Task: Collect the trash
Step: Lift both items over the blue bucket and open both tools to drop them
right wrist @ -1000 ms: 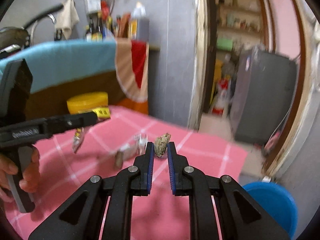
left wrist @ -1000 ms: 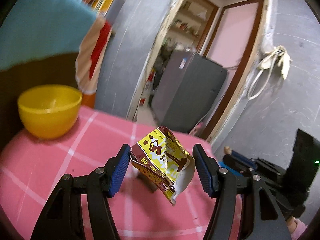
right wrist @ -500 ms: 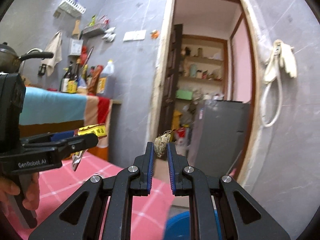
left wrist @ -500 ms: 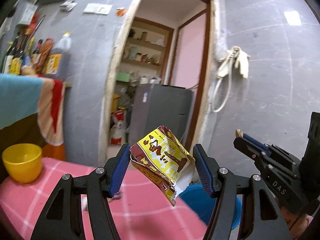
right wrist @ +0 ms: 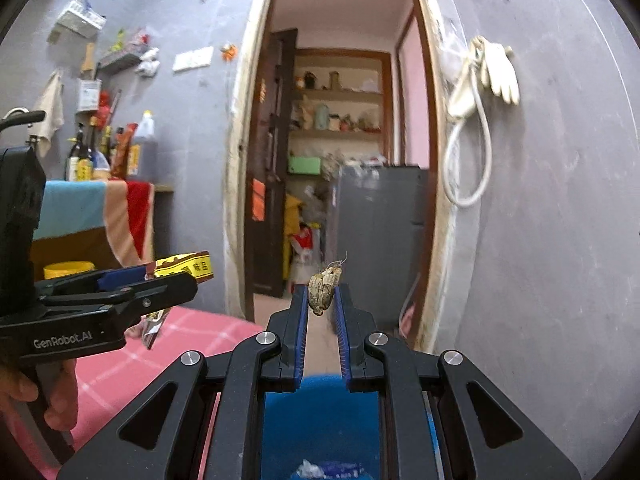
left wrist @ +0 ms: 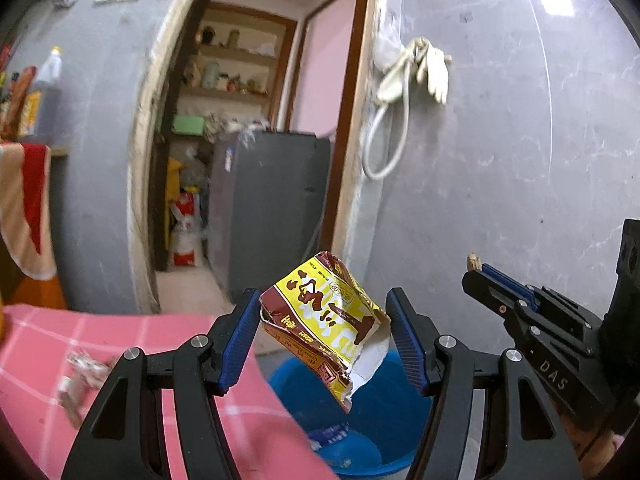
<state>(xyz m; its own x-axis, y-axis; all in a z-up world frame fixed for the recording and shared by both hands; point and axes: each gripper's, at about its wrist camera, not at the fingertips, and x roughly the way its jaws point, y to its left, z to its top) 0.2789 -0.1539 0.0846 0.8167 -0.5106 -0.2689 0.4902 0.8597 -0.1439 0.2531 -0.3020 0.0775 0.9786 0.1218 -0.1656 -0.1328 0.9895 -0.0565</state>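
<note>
A pink checked tablecloth (left wrist: 168, 380) fills the left wrist view from 7 to 9 o'clock. At its edge, toward 6 o'clock, stands a blue bucket (left wrist: 384, 412) with scraps at the bottom. Above the bucket, the left gripper (left wrist: 325, 332) pinches a torn yellow and brown wrapper (left wrist: 324, 320) between its blue pads, jaws fairly wide around it. At 3 o'clock the right gripper (right wrist: 322, 304) hangs over the same bucket, its jaws narrow and clamped on a small brown shell-like scrap (right wrist: 323, 289).
</note>
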